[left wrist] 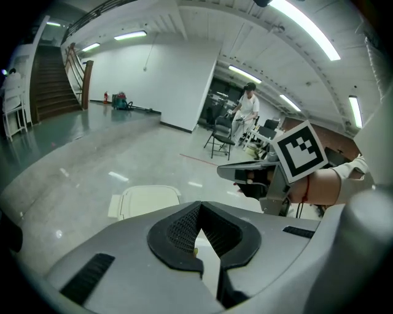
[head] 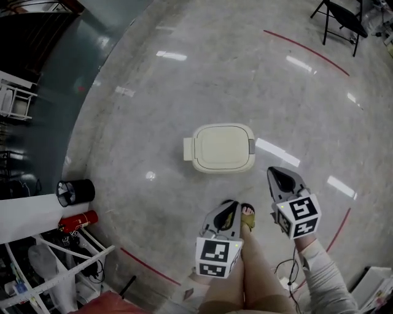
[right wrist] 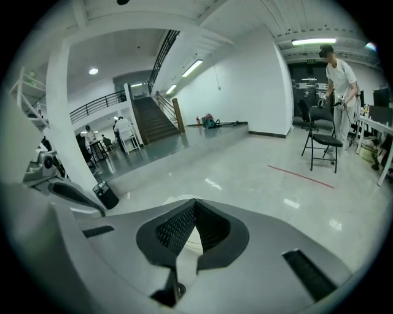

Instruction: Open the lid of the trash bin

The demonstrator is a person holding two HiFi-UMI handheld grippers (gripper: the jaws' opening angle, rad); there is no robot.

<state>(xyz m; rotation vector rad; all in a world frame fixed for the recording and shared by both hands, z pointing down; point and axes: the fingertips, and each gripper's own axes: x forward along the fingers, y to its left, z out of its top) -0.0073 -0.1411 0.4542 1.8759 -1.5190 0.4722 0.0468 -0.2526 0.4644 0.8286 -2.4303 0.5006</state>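
Observation:
The cream trash bin (head: 221, 147) stands on the polished floor with its lid down flat. A grey latch shows at its right edge. Both grippers hover short of it, nearer me. My left gripper (head: 229, 206) points at the bin's near side, jaws shut on nothing. My right gripper (head: 279, 175) sits to the bin's lower right, also shut and empty. In the left gripper view the bin (left wrist: 147, 199) lies just beyond the shut left gripper (left wrist: 199, 206), with the right gripper (left wrist: 255, 173) off to the right. In the right gripper view the right gripper (right wrist: 195, 202) hides most of the bin.
A black wastebasket (head: 75, 192) and a red fire extinguisher (head: 78, 221) lie by a white table (head: 24, 214) at the left. A folding chair (head: 342, 18) stands far right, beyond a red floor line (head: 307, 49). My sandalled foot (head: 247, 216) is between the grippers.

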